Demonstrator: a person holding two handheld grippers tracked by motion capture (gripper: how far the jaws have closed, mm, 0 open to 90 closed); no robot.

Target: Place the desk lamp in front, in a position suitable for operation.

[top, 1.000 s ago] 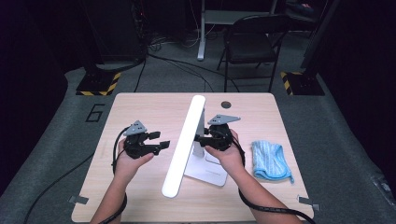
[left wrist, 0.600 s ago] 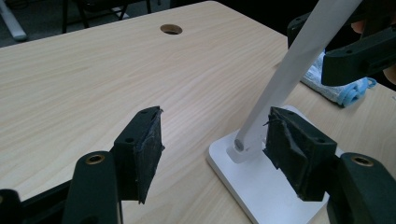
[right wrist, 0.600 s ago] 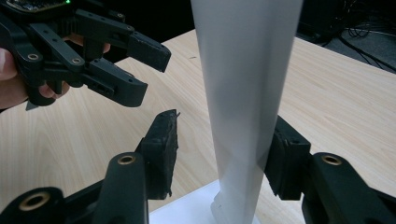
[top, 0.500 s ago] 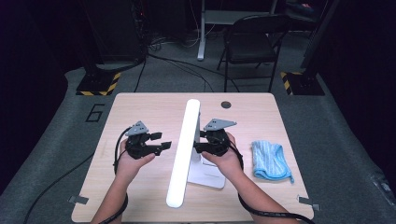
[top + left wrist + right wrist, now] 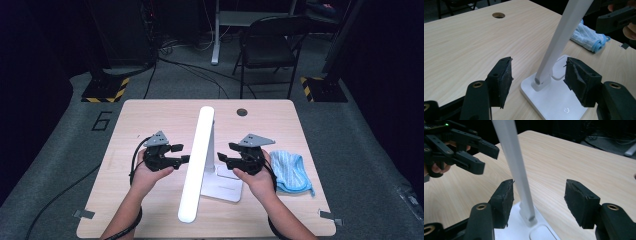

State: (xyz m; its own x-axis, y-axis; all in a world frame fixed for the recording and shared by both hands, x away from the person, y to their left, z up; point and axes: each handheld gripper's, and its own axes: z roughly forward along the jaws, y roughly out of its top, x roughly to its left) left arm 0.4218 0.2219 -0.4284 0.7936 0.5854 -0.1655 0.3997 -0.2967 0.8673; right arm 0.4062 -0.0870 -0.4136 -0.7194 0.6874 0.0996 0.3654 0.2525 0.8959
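High view: tongs [image 5: 184, 159] beside lamp [image 5: 198, 162]

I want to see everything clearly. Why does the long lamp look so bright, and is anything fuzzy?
High view: the white lamp glows pale against dark surroundings, its edges soft. Left gripper view: the blue cloth looks slightly blurry, the table grain sharp. Right gripper view: the background is dim.

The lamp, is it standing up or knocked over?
Standing up. The lamp rests flat on its white base on the table, its post rising between both open tongs.
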